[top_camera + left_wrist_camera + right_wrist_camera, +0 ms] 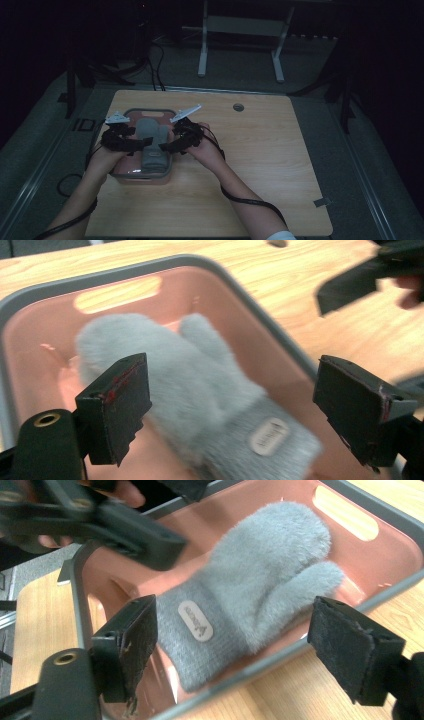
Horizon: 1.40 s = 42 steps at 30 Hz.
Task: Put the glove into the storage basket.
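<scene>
mitten [255, 575]: grey, fluffy, laid flat inside the pink basin [35, 325], label patch up
basin: grey-rimmed, set on the wooden desk [260, 150]
left tool [232, 410]: jaws apart, nothing clamped, held over the mitten
right tool [232, 647]: jaws apart, nothing clamped, held over the mitten

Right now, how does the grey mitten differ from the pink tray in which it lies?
The mitten is soft, fluffy and grey; the tray is hard, smooth and pink with a grey rim. The mitten bears a small oval label on its cuff; the tray has a handle slot cut in its end wall. Neither is gripped.
</scene>
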Each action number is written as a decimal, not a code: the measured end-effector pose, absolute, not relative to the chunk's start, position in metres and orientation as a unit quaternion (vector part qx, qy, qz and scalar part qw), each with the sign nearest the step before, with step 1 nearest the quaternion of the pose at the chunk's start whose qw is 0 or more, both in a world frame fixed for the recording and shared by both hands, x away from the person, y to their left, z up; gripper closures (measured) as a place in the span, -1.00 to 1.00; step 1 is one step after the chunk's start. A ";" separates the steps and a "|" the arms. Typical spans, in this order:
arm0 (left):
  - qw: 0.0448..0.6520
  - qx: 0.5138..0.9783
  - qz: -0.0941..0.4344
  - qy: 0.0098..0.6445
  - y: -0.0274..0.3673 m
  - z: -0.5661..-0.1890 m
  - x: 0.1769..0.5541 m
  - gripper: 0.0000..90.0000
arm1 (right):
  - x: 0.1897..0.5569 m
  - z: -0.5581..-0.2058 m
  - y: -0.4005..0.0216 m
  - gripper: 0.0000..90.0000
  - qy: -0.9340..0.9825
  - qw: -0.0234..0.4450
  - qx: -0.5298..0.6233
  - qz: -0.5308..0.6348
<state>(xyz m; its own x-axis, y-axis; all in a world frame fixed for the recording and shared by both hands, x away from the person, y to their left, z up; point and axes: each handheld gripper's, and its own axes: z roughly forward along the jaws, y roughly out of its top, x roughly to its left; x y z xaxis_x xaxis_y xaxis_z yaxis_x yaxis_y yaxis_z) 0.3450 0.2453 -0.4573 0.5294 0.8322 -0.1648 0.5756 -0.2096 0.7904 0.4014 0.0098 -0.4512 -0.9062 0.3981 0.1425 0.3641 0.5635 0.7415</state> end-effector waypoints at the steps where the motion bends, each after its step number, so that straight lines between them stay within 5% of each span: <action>1: 0.431 0.763 0.149 0.458 0.244 -0.456 0.340 -0.65 | 0.401 -0.451 0.007 -0.56 0.882 0.022 0.216 0.418; 22: 0.499 0.802 0.106 0.310 0.174 -0.448 0.272 -0.65 | 0.377 -0.465 -0.046 -0.58 0.891 0.044 0.186 0.412; 42: 0.486 0.844 0.042 0.220 0.097 -0.490 0.262 -0.65 | 0.360 -0.503 -0.128 -0.59 0.894 0.062 0.197 0.397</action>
<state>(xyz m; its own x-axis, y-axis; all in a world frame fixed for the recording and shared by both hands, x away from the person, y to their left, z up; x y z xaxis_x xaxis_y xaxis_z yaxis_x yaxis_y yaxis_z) 0.2617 0.0970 -0.4898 0.8993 0.4129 -0.1440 0.3317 -0.4296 0.8399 0.3598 -0.1279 -0.5027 -0.9146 0.4019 0.0447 0.3029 0.6077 0.7342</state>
